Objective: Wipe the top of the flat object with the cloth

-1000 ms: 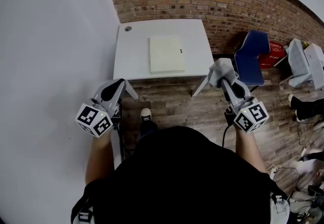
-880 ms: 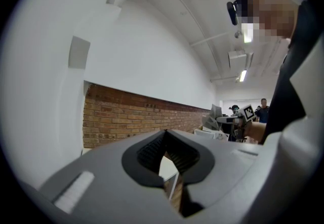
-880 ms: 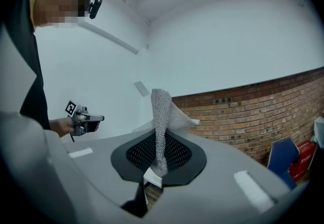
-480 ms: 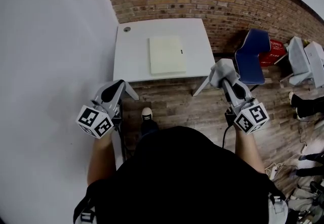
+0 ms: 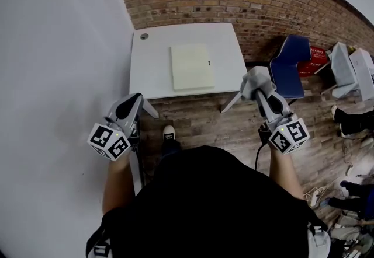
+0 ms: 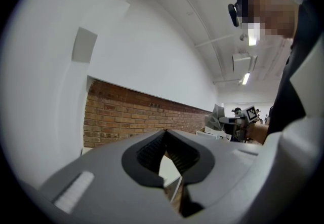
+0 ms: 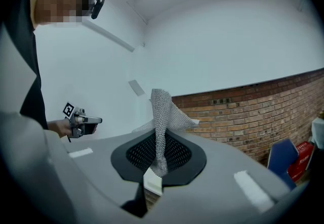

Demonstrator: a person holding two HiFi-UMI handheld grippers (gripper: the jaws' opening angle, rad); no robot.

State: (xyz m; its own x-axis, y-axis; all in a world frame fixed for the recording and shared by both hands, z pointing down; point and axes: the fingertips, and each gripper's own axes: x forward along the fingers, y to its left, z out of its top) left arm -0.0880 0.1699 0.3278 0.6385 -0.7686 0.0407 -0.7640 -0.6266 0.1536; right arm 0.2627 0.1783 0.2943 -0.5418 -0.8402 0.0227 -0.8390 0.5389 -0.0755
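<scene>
Little is changing over the last second: both grippers are staying short of the surface (image 5: pixel 152 58), over the wood floor (image 5: pixel 198 117), while the viewpoint is drifting slightly. The right gripper (image 5: pixel 259 93) is clamping the grey cloth (image 5: pixel 256 79); the left gripper (image 5: pixel 134 99) is closed on nothing. The flat object (image 5: pixel 191 67) is lying near the middle of the surface, untouched, so wiping is judged not begun. No readable writing is showing, only square markers (image 5: pixel 109 139) on the gripper cubes.

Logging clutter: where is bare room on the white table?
Widest on the white table between its left edge and the cream flat panel; narrower strips right of and nearer than it. Nowhere crowded; a round grommet sits far-left.
</scene>
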